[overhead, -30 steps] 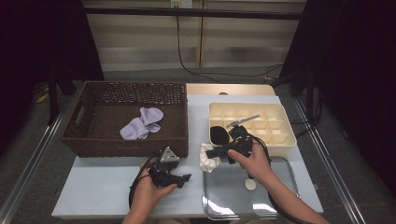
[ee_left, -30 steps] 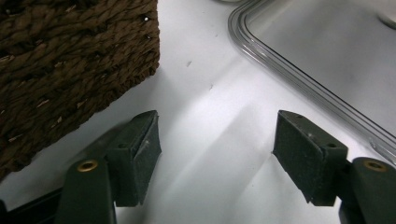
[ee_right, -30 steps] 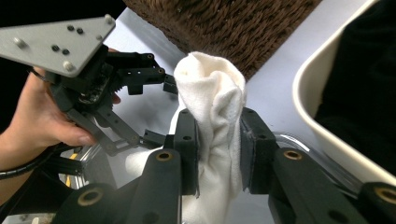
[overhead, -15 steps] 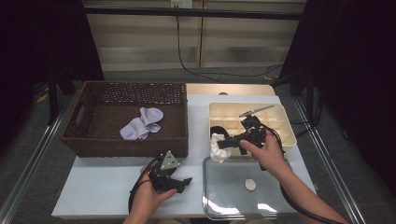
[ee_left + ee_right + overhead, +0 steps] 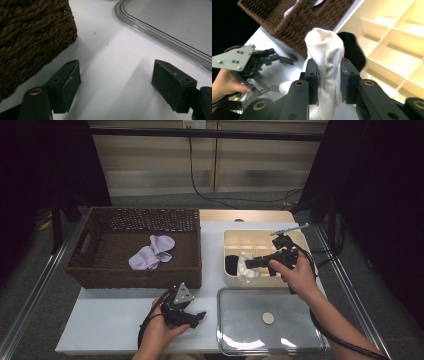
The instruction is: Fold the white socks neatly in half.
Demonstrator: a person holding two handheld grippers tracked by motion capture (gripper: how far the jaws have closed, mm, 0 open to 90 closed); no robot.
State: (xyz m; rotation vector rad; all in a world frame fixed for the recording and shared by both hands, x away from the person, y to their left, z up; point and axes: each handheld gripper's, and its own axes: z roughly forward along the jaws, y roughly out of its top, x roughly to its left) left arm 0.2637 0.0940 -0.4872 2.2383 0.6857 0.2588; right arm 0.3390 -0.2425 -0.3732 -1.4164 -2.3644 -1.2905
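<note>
My right gripper (image 5: 250, 264) (image 5: 328, 81) is shut on a white sock (image 5: 324, 52) (image 5: 244, 267), held over the near left corner of the cream divided box (image 5: 292, 239). A black sock (image 5: 231, 264) (image 5: 353, 51) lies in that corner compartment, just behind the white one. My left gripper (image 5: 200, 315) (image 5: 116, 87) rests low over the white table by the basket's near corner, jaws wide apart with nothing between them. Lilac socks (image 5: 150, 252) lie inside the brown wicker basket (image 5: 100, 272).
A shallow metal tray (image 5: 235, 340) sits at the front right with a small round disc (image 5: 268, 318) in it. Its rim (image 5: 155, 31) runs close to the left gripper. The basket's corner (image 5: 30, 32) stands just left of the jaws. A cable (image 5: 210, 195) trails behind the table.
My right gripper has carried the white sock up from the tray's far edge to the box's near left corner. The left gripper has stayed put on the table.
</note>
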